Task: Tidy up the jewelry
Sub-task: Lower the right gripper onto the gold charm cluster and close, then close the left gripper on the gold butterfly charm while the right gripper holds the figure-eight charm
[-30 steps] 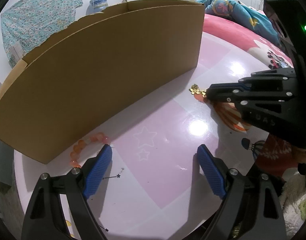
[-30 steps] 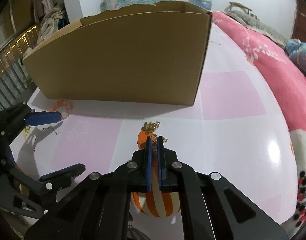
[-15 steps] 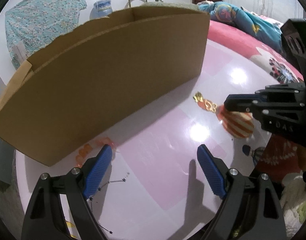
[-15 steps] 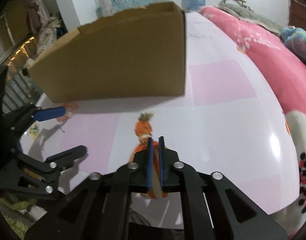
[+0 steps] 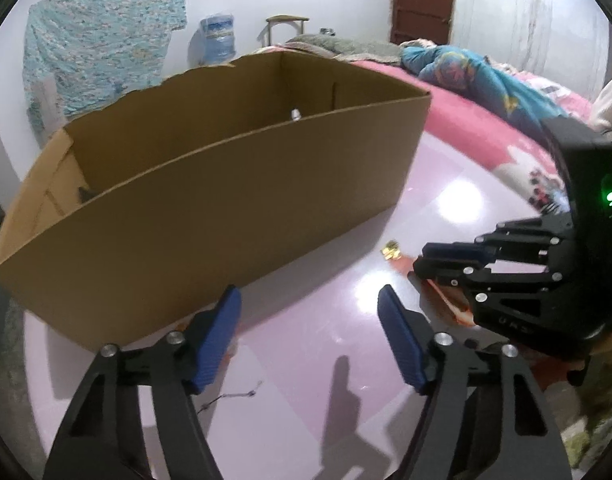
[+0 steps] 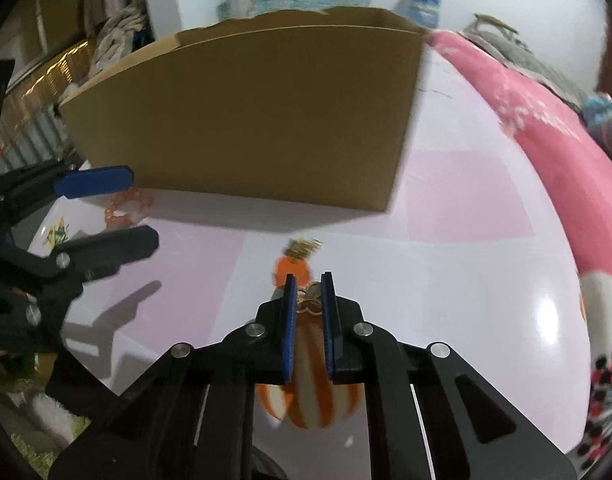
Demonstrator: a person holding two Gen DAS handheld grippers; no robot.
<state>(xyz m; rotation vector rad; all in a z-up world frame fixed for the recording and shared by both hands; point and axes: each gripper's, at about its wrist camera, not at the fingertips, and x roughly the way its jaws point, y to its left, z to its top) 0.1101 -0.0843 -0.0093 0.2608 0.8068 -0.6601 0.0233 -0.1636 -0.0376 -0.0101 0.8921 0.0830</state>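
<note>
A tall open cardboard box [image 5: 209,184] stands on the pink tabletop, also in the right wrist view [image 6: 245,120]. A small gold jewelry piece [image 5: 390,249] lies on the table near the box's right end; in the right wrist view it [image 6: 303,247] lies just ahead of my right gripper [image 6: 309,298]. The right gripper's jaws stand slightly apart with a gold chain piece [image 6: 310,300] between them; I cannot tell whether they grip it. An orange bead bracelet [image 6: 125,210] lies by the box's front wall. My left gripper [image 5: 308,334] is open and empty, raised above the table.
A thin dark chain with a star [image 5: 233,396] lies on the table under the left gripper. The tabletop [image 6: 446,264] carries printed balloon pictures. A bed with pink bedding [image 5: 486,120] lies beyond the table.
Both grippers have risen, so the box interior now shows in the left view. The right gripper's jaws have opened slightly, with a gold chain piece now visible between them.
</note>
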